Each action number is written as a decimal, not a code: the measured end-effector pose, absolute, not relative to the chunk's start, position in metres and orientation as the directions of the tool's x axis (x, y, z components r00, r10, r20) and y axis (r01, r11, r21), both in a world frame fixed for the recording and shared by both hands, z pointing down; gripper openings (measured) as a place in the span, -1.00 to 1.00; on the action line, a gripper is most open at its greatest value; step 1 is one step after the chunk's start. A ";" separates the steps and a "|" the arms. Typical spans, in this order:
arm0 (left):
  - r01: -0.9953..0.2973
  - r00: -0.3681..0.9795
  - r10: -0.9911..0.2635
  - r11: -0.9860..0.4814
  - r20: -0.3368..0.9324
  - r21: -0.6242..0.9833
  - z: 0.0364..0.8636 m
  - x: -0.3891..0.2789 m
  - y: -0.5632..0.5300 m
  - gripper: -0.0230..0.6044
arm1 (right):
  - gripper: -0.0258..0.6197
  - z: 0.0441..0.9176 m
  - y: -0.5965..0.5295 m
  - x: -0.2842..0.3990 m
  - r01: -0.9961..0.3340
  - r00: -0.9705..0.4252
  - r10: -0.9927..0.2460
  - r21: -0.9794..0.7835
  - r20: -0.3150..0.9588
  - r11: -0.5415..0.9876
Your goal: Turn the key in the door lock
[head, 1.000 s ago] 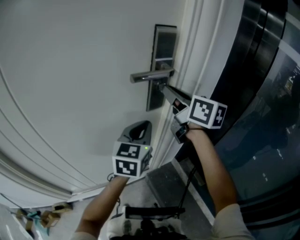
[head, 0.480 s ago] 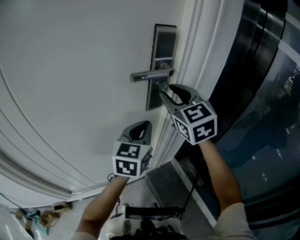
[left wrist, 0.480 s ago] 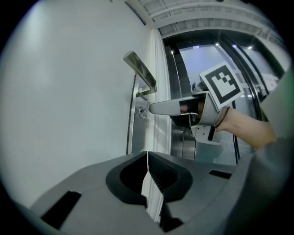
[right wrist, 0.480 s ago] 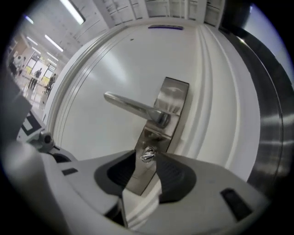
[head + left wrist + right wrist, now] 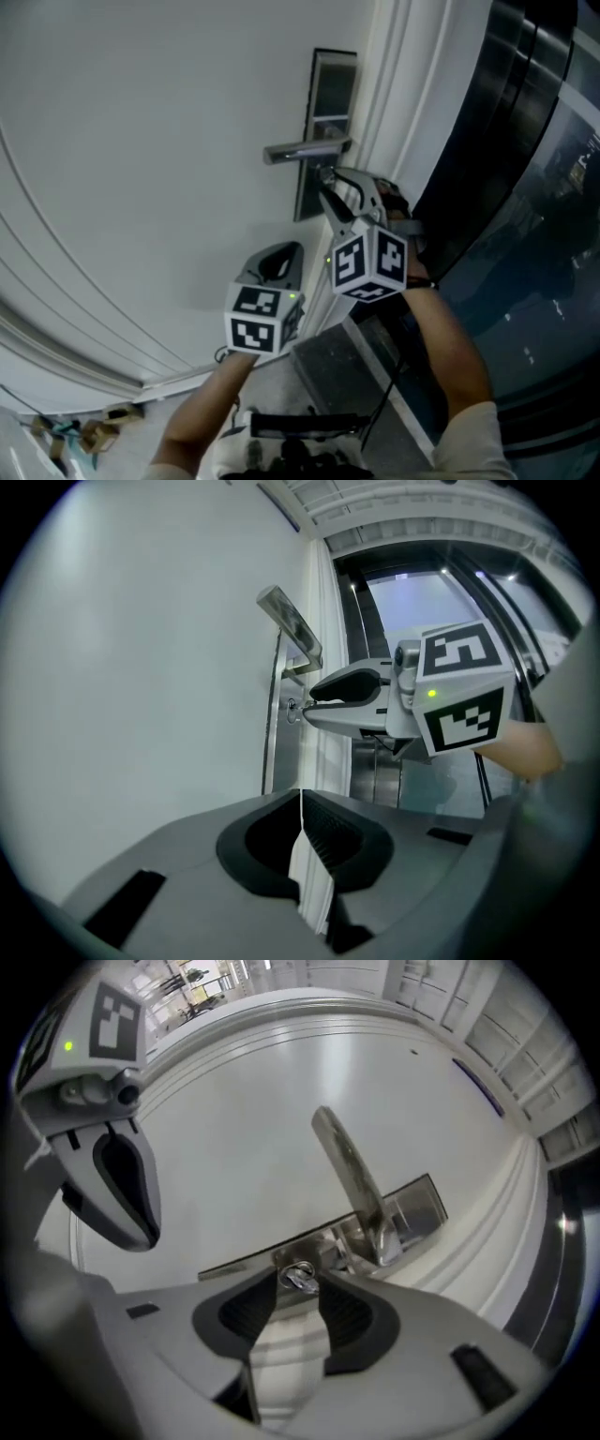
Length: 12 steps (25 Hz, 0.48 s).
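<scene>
The right gripper (image 5: 330, 184) has rolled roughly a quarter turn about its own pointing line since the earlier frame, so its marker cube shows other faces. Its jaws have just been opening, with the key (image 5: 300, 1277) between their tips. The left gripper (image 5: 281, 255) has kept its place.

Farthest left is the plain white door (image 5: 141, 141). The left gripper hangs low in front of it with its jaws together on nothing, well apart from the lock and playing no part for now.

Further right, the lock plate (image 5: 330, 94) carries the lever handle (image 5: 305, 150), and the key sits in the plate just beneath that lever. Its stem runs straight into the door, and only its small bright head stands out.

Right of that comes the right gripper, level and aimed squarely at the key. Its jaws stand apart with the key head in the mouth between them, the pads seemingly not pressing on it. Key stem and gripper share one line, so the next move is likely a pinch on the head and then a roll about that line.
</scene>
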<state>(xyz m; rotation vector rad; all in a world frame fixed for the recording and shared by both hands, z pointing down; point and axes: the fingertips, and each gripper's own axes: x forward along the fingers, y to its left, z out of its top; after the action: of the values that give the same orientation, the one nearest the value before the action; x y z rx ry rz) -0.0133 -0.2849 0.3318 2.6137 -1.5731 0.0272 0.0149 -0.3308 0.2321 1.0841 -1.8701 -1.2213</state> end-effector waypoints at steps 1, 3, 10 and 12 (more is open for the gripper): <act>-0.883 0.469 -0.881 -0.465 0.061 0.069 0.331 -0.014 -0.285 -0.87 | -0.45 0.232 -0.332 0.014 -0.281 -0.448 -0.891 0.934 0.075 0.220; -0.883 0.469 -0.881 -0.465 0.059 0.070 0.330 -0.014 -0.285 -0.87 | -0.45 0.232 -0.334 0.014 -0.277 -0.446 -0.891 0.935 0.079 0.221; -0.884 0.467 -0.882 -0.463 0.059 0.069 0.329 -0.016 -0.287 -0.87 | -0.46 0.237 -0.345 0.011 -0.062 -0.392 -0.919 0.995 0.049 0.080; -0.884 0.465 -0.883 -0.462 0.058 0.069 0.329 -0.016 -0.287 -0.87 | -0.52 0.237 -0.348 0.011 -0.018 -0.381 -0.924 0.999 0.025 0.034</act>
<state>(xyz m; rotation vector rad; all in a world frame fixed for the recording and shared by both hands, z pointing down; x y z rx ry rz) -0.0163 -0.2873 0.3288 2.6116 -1.5794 0.0210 0.0109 -0.3475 0.2374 0.9933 -1.5240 -1.4553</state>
